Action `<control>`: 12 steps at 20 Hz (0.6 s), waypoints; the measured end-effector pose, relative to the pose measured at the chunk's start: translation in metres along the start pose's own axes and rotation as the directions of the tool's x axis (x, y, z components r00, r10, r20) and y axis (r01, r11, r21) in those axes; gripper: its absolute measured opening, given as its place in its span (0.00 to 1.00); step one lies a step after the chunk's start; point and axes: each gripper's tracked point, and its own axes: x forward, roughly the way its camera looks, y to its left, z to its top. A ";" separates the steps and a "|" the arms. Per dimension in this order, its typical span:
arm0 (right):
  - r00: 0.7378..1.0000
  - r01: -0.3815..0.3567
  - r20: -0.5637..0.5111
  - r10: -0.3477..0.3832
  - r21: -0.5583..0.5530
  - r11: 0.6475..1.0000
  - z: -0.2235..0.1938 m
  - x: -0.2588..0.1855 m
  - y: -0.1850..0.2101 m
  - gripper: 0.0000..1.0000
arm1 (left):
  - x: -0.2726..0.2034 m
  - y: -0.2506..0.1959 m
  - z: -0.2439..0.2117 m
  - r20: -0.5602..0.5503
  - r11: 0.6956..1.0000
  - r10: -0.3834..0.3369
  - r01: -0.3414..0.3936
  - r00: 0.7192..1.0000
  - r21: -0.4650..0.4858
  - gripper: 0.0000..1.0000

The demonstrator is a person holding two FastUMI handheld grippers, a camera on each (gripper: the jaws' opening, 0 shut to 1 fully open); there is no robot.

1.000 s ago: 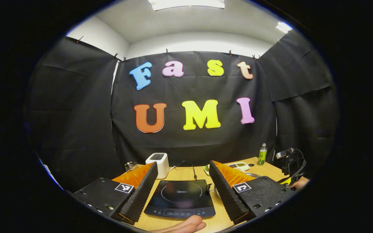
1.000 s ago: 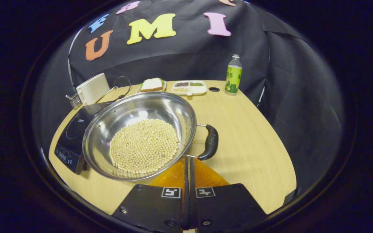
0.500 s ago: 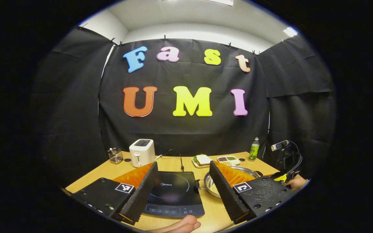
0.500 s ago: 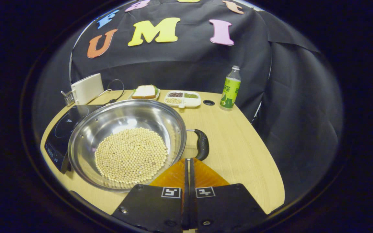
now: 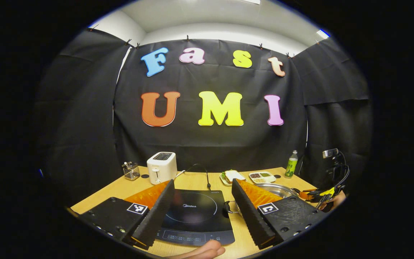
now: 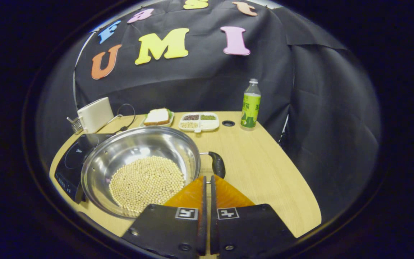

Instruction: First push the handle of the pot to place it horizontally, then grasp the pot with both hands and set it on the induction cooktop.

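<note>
Pot [image 6: 138, 158] holding pale beans [image 6: 146, 181], partly over cooktop [image 6: 69, 163], handle [image 6: 217, 163] beside

A white toaster [image 5: 162, 166] is seen at the table's [image 6: 264, 172] back left, with a small wire holder [image 5: 131, 171] beside it. A sandwich on a plate [image 6: 157, 117] and a divided dish of grains [image 6: 198, 121] are placed mid-frame, and a green bottle [image 6: 250, 104] stands upright to their right.
</note>
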 end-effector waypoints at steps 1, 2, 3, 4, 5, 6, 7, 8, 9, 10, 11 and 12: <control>1.000 0.010 0.018 -0.010 -0.004 1.000 0.007 -0.005 -0.002 0.17 | 0.006 -0.004 -0.005 -0.016 1.000 -0.007 0.007 1.000 -0.007 0.95; 0.999 0.028 0.034 -0.027 -0.010 1.000 0.012 -0.007 -0.006 0.19 | 0.012 -0.008 -0.010 -0.032 1.000 -0.015 0.014 0.999 -0.012 0.95; 0.998 0.044 0.048 -0.043 -0.007 0.999 0.017 -0.012 -0.009 0.24 | 0.017 -0.012 -0.017 -0.051 1.000 -0.021 0.020 0.998 -0.015 0.95; 0.997 0.042 0.069 -0.041 -0.004 0.999 0.022 -0.015 -0.009 0.27 | 0.023 -0.017 -0.024 -0.068 0.999 -0.028 0.027 0.997 -0.017 0.95; 0.996 0.044 0.083 -0.043 -0.007 0.999 0.027 -0.017 -0.008 0.39 | 0.029 -0.020 -0.031 -0.087 0.999 -0.035 0.034 0.996 -0.018 0.95; 0.995 0.050 0.093 -0.048 -0.018 0.999 0.029 -0.019 -0.010 0.39 | 0.035 -0.025 -0.039 -0.103 0.999 -0.042 0.040 0.994 -0.017 0.95; 0.994 0.051 0.101 -0.048 -0.025 0.998 0.031 -0.021 -0.009 0.55 | 0.040 -0.030 -0.046 -0.124 0.999 -0.052 0.051 0.991 -0.016 0.95; 0.993 0.056 0.103 -0.053 -0.029 0.998 0.034 -0.020 -0.012 0.60 | 0.046 -0.035 -0.054 -0.148 0.998 -0.061 0.060 0.987 -0.014 0.95; 0.994 0.054 0.099 -0.051 -0.026 0.998 0.033 -0.020 -0.012 0.69 | 0.051 -0.039 -0.063 -0.170 0.998 -0.068 0.067 0.983 -0.012 0.95; 0.994 0.049 0.096 -0.047 -0.018 0.999 0.034 -0.020 -0.013 0.75 | 0.057 -0.043 -0.070 -0.188 0.997 -0.074 0.074 0.979 -0.011 0.95; 0.995 0.036 0.095 -0.035 -0.009 0.999 0.036 -0.019 -0.012 0.82 | 0.064 -0.047 -0.078 -0.209 0.997 -0.081 0.080 0.975 -0.011 0.95; 0.995 0.032 0.091 -0.031 -0.004 0.999 0.035 -0.016 -0.012 0.81 | 0.070 -0.051 -0.086 -0.232 0.996 -0.086 0.086 0.969 -0.010 0.95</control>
